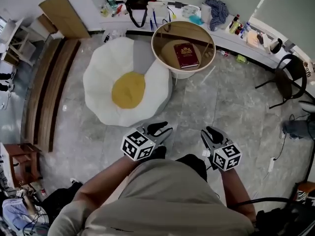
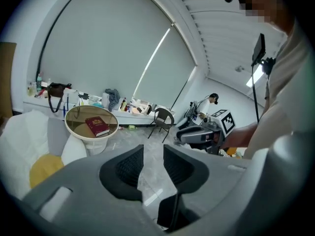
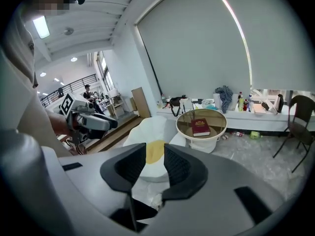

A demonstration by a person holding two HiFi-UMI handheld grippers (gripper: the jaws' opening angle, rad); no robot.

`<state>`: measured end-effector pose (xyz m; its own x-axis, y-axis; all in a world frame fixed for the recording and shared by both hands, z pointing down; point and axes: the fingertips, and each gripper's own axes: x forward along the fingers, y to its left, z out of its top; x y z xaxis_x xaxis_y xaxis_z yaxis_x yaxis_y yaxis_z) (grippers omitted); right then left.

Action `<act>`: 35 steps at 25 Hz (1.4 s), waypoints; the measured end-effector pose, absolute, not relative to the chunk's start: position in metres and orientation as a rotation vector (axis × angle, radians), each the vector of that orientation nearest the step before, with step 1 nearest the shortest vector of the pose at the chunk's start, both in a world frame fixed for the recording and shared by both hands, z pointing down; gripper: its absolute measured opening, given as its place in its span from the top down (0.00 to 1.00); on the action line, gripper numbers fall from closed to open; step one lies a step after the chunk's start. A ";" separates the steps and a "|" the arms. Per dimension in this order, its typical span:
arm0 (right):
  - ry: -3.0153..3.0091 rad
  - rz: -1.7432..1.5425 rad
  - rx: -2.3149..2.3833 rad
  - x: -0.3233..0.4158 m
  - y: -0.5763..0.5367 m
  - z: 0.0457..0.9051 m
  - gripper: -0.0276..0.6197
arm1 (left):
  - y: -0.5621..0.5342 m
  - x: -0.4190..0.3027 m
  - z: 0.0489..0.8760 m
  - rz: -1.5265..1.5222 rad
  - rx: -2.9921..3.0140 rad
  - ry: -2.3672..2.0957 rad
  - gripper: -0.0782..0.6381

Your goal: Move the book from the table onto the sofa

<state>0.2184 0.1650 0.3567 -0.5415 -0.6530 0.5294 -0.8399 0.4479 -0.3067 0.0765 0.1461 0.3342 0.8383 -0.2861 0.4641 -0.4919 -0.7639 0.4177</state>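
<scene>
A dark red book [image 1: 186,55] lies flat on the round glass-topped table [image 1: 158,36], far ahead of me. Left of the table sits the white sofa cushion with a yellow centre [image 1: 128,88], shaped like a fried egg. My left gripper [image 1: 160,129] and right gripper [image 1: 209,134] are held close to my body, both open and empty, well short of the table. In the left gripper view the book [image 2: 97,126] shows beyond the left gripper [image 2: 153,163]. In the right gripper view the book [image 3: 200,127] and sofa [image 3: 152,144] lie past the right gripper [image 3: 155,163].
A black chair [image 1: 290,77] stands at the right. A cluttered shelf [image 1: 162,6] runs along the far wall behind the table. Wooden steps [image 1: 49,82] line the left side. Grey marble floor [image 1: 216,97] lies between me and the table.
</scene>
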 end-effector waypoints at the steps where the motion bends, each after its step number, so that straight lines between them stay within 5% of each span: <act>1: -2.361 0.779 1.283 0.214 0.149 0.357 0.77 | 0.129 0.072 0.337 0.525 2.477 -0.550 0.73; 15: -2.294 0.928 1.219 0.262 -0.072 0.451 0.69 | -0.066 0.095 0.428 0.520 2.275 -0.668 0.72; 35: -2.188 1.176 0.957 0.331 -0.391 0.736 0.63 | -0.350 0.203 0.693 0.544 1.954 -0.854 0.61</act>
